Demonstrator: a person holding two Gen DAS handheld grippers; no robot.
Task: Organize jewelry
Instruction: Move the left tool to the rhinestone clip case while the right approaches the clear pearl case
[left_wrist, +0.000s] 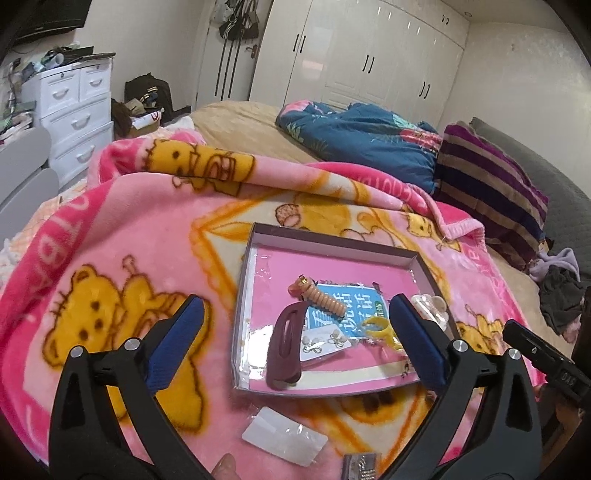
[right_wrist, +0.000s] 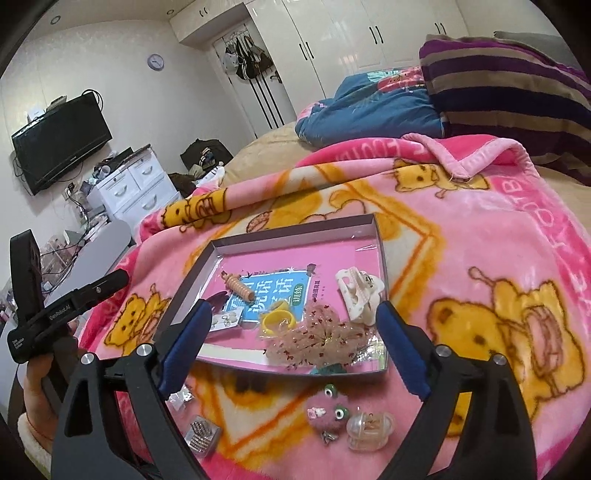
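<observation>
A shallow pink-lined box (left_wrist: 258, 243) (right_wrist: 291, 225) lies on a pink bear blanket. It holds a maroon hair clip (left_wrist: 282, 350), a tan spiral hair tie (left_wrist: 328, 299) (right_wrist: 240, 288), an earring card (left_wrist: 325, 341) (right_wrist: 227, 319), a yellow ring (left_wrist: 380, 328) (right_wrist: 279, 321), a white claw clip (right_wrist: 356, 295) and a sheer pink scrunchie (right_wrist: 321, 338). My left gripper (left_wrist: 295, 343) is open above the box. My right gripper (right_wrist: 291, 347) is open over the box's near edge. In front of the box lie a pink furry piece (right_wrist: 325, 413), a clear case (right_wrist: 369, 430), a small bead box (right_wrist: 201, 435) and a clear packet (left_wrist: 284, 435).
The blanket (left_wrist: 147, 258) covers a bed with a blue quilt (left_wrist: 362, 136) and a striped pillow (left_wrist: 487, 184) behind. A white drawer chest (left_wrist: 74, 110) stands at the left. The left gripper's body (right_wrist: 66, 306) shows in the right wrist view.
</observation>
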